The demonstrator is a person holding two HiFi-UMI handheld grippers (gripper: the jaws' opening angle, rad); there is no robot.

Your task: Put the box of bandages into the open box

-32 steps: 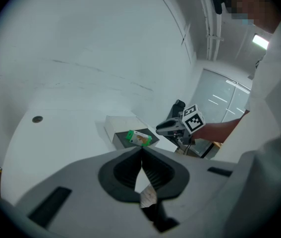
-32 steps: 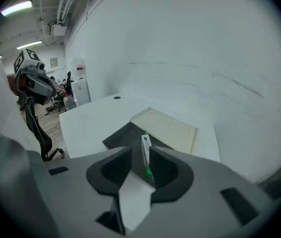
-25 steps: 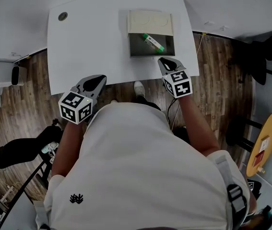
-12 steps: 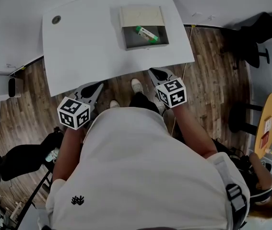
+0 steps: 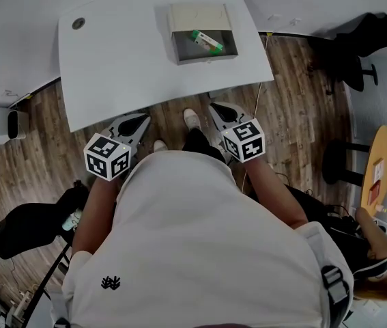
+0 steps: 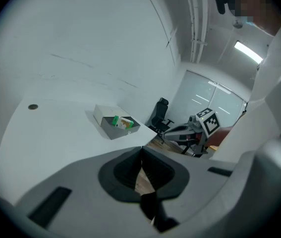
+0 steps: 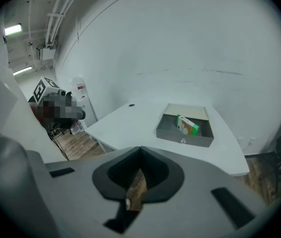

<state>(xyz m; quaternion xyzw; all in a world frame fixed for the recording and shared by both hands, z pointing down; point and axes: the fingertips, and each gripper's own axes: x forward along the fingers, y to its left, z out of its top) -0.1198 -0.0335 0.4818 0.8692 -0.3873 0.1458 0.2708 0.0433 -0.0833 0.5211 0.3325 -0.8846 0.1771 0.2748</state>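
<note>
The open grey box (image 5: 176, 48) with its cream lid folded back stands near the white table's far right side. The green-and-white box of bandages (image 5: 207, 41) lies inside it, tilted; it shows too in the left gripper view (image 6: 122, 123) and the right gripper view (image 7: 187, 125). Both grippers hang off the table's near edge, over the wooden floor, close to my body. My left gripper (image 5: 140, 119) is shut and empty, as is my right gripper (image 5: 215, 106). Each gripper's own view shows the jaws meeting with nothing between them: left gripper (image 6: 141, 150), right gripper (image 7: 140, 150).
The white table (image 5: 125, 60) has a round cable hole (image 5: 78, 23) at its far left corner. A black office chair (image 5: 357, 46) stands to the right, another black chair (image 5: 16, 224) at the left. A yellow round table (image 5: 377, 176) and a person are at the right edge.
Both grippers have drawn back from the table toward my body. The right gripper, earlier at the table edge beside the open box, now hangs over the floor. The bandage box stays inside.
</note>
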